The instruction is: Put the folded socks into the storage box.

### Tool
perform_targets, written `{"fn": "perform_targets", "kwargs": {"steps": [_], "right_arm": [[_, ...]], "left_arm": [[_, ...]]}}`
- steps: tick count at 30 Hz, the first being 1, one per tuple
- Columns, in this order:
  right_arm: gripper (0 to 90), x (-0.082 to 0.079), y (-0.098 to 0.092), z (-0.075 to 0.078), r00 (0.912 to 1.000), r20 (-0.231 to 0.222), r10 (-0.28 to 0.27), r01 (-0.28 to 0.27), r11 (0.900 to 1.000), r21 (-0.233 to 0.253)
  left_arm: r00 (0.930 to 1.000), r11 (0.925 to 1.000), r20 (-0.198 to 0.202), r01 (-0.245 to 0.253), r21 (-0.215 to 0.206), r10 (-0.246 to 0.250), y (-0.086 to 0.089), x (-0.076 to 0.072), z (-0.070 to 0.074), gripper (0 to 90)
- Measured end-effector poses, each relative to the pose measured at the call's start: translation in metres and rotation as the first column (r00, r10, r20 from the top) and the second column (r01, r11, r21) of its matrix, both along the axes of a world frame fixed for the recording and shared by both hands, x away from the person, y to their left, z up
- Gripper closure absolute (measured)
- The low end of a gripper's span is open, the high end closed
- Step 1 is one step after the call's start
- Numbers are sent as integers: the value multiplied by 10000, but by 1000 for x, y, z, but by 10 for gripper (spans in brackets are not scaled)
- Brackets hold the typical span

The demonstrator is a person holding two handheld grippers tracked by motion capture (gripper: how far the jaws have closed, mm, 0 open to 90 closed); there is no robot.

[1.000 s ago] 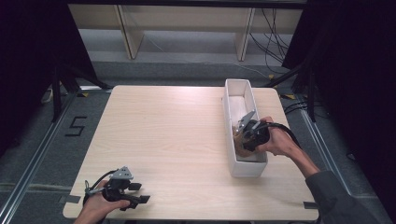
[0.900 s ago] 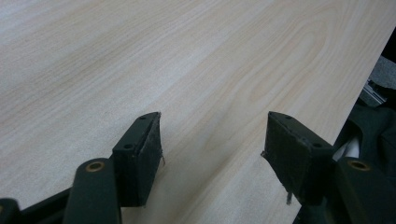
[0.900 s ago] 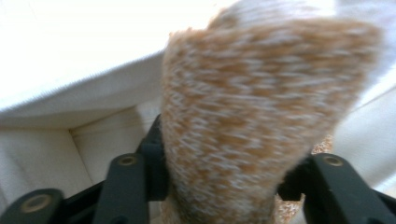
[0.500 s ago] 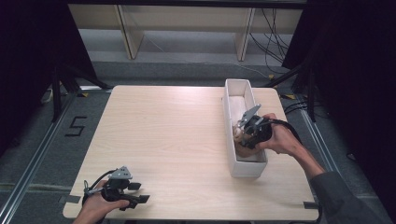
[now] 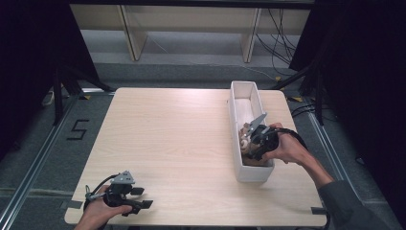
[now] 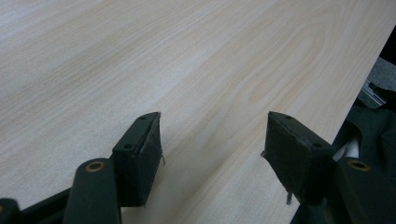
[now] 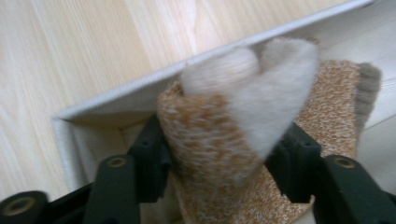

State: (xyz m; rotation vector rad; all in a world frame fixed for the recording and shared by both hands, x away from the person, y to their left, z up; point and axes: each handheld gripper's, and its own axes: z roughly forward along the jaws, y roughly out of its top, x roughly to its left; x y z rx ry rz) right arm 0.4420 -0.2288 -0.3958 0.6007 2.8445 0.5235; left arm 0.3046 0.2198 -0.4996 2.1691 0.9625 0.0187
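A rolled sock [image 7: 219, 130], orange-brown speckled with a cream toe, sits between the jaws of my right gripper [image 7: 224, 161], which is shut on it. In the high view the right gripper [image 5: 250, 143] holds the sock [image 5: 245, 140] over the near half of a long white box [image 5: 238, 98] at the table's right side. More speckled fabric with a grey-brown cuff [image 7: 368, 84] lies behind it in the box. My left gripper [image 5: 142, 197] rests at the table's front left corner. Its jaws [image 6: 212, 154] stand open over bare wood with nothing between them.
The light wooden table [image 5: 172, 134] is bare between the two grippers. The box's white wall [image 7: 121, 100] runs just beyond the sock. A table edge [image 6: 359, 88] lies close to the left gripper's right jaw. Shelving and cables stand beyond the far edge.
The right gripper with the sock has shifted only slightly inside the box. The left gripper has stayed still.
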Motion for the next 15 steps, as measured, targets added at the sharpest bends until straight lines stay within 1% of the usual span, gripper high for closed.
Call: {"fn": "perform_targets", "kwargs": {"steps": [1,2,3,4,6,7,8,9,11,12,13,14,15], "right_arm": [[395,0,-1,3,10000,40,-4,4,9999,102],[386,1,-2,7,9999,-27,-152,153,9996,253],[383,1,-3,10,9997,-58,-225,227,9990,377],[382,2,-3,12,9999,-35,-107,109,9986,515],[381,0,-1,19,9996,-79,-256,261,9972,699],[373,0,0,22,9996,-8,-271,271,9959,858],[367,0,1,26,9992,-86,-400,406,9938,1031],[378,1,1,30,9992,-11,-387,386,9924,1172],[435,3,2,35,9991,8,-417,412,9901,1344],[481,4,2,37,9982,-120,-584,595,9880,1426],[556,5,2,38,9971,-243,-727,755,9859,1491],[579,7,2,38,9979,-308,-567,607,9868,1503],[621,9,3,36,9985,-293,-452,491,9876,1488]], "left_arm": [[10000,10000,-2,-19,2,19,0,0,0,358],[10000,10000,-7,3,2,-3,0,0,1,358],[10000,10000,11,3,-15,-3,0,0,1,358],[10000,10000,24,25,-17,-25,0,-1,1,358],[10000,9999,-27,56,-95,-56,0,0,1,358],[10000,9999,-12,53,-95,-53,1,0,1,358],[10000,10000,0,63,-50,-63,1,0,1,358],[10000,10000,9,63,-52,-63,1,0,1,358],[10000,10000,14,35,-46,-35,2,0,2,358],[10000,9999,53,-36,-106,37,1,0,1,358],[10000,9999,33,-57,-112,57,1,0,2,358],[10000,9999,24,-60,-102,60,1,0,2,358],[10000,10000,56,-48,-54,48,2,0,1,358]]}}
